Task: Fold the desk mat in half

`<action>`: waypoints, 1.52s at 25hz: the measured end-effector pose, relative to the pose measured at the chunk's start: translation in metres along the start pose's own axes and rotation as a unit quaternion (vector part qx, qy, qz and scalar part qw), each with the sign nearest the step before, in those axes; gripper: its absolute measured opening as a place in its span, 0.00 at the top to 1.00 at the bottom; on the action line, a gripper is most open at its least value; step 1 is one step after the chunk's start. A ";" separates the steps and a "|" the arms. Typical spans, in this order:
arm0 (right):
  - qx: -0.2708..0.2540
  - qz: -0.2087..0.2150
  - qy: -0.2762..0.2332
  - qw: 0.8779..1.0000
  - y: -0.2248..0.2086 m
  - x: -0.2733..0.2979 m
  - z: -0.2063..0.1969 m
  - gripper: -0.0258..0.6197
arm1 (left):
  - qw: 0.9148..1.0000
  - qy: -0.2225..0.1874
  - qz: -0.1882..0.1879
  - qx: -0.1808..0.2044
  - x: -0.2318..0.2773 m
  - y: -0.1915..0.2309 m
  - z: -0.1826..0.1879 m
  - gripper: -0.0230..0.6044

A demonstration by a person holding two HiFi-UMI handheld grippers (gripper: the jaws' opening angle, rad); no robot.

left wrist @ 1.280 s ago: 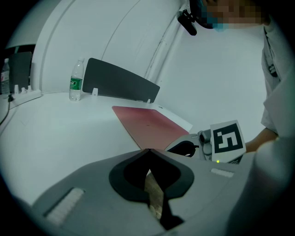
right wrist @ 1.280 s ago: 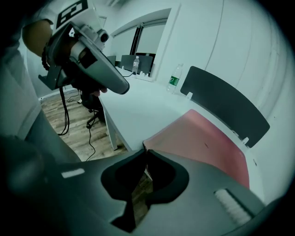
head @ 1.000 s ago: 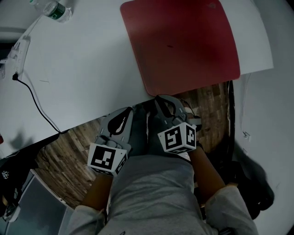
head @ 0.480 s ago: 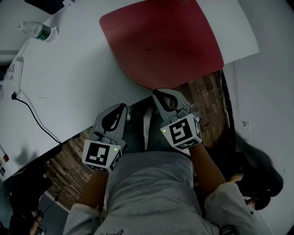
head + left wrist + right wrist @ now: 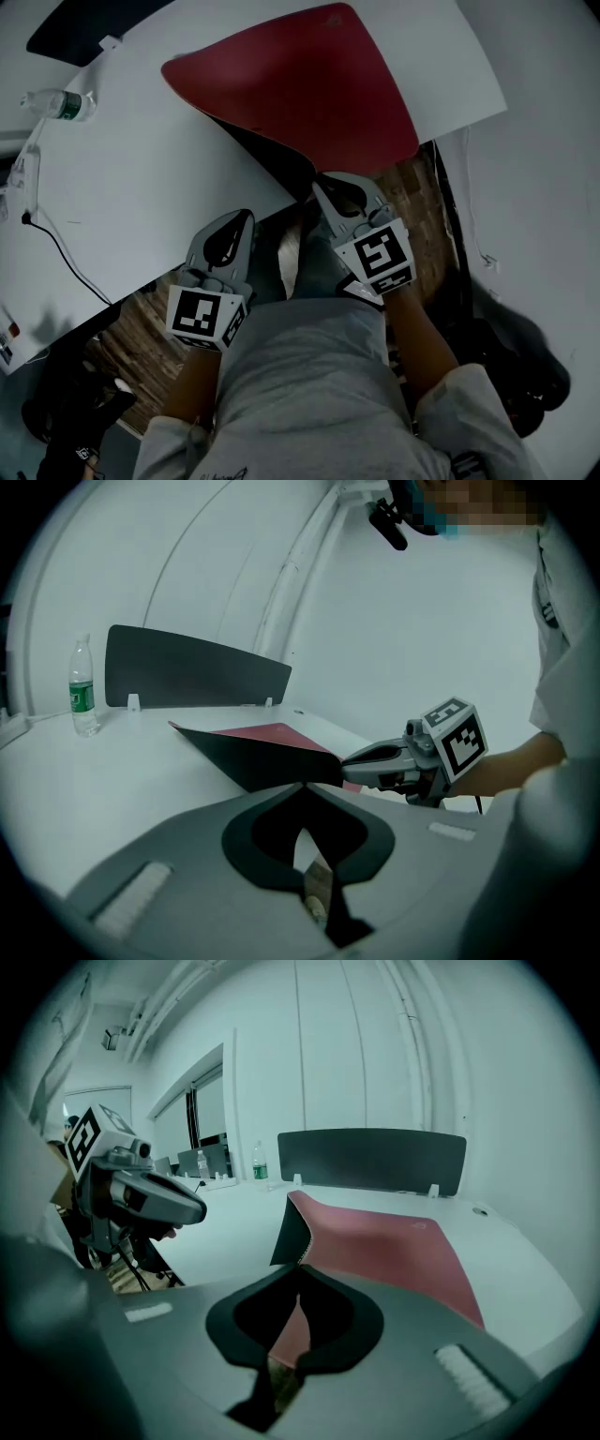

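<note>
The pinched corner of the desk mat [image 5: 309,94] is swallowed by the right gripper [image 5: 330,184], and the mat's underside is lost in shadow from the head view. The dark divider panel [image 5: 84,28] at the far left is cut off by the frame. The mat is seen as red on top and black beneath, spread on the right part of the white table [image 5: 141,187]. Its near-left edge is raised off the surface in a curl while the far part lies flat. The right gripper's jaws are clamped on the mat's near corner at the table's near edge. The left gripper [image 5: 242,217] is held closed on nothing, just left of the mat and apart from it.
</note>
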State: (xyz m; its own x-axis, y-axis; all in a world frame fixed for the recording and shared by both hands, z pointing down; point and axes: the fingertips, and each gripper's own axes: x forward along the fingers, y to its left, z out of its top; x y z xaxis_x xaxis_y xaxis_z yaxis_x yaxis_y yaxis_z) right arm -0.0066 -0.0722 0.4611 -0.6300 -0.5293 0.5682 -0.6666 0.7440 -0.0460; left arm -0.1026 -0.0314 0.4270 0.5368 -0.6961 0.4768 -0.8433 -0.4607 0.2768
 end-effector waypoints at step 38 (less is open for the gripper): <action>0.084 -0.068 0.044 0.993 -0.195 -0.071 -0.110 0.93 | 0.999 0.038 -0.010 0.017 0.137 -0.107 0.020 0.93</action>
State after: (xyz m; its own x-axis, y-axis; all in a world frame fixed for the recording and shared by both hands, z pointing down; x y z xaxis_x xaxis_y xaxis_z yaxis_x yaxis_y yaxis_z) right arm 0.2118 -0.1350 0.5204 -0.4974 -0.5772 0.6476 -0.8048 0.5858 -0.0960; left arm 0.0612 -0.0885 0.4456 0.5497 -0.6433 0.5329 -0.8298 -0.4939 0.2597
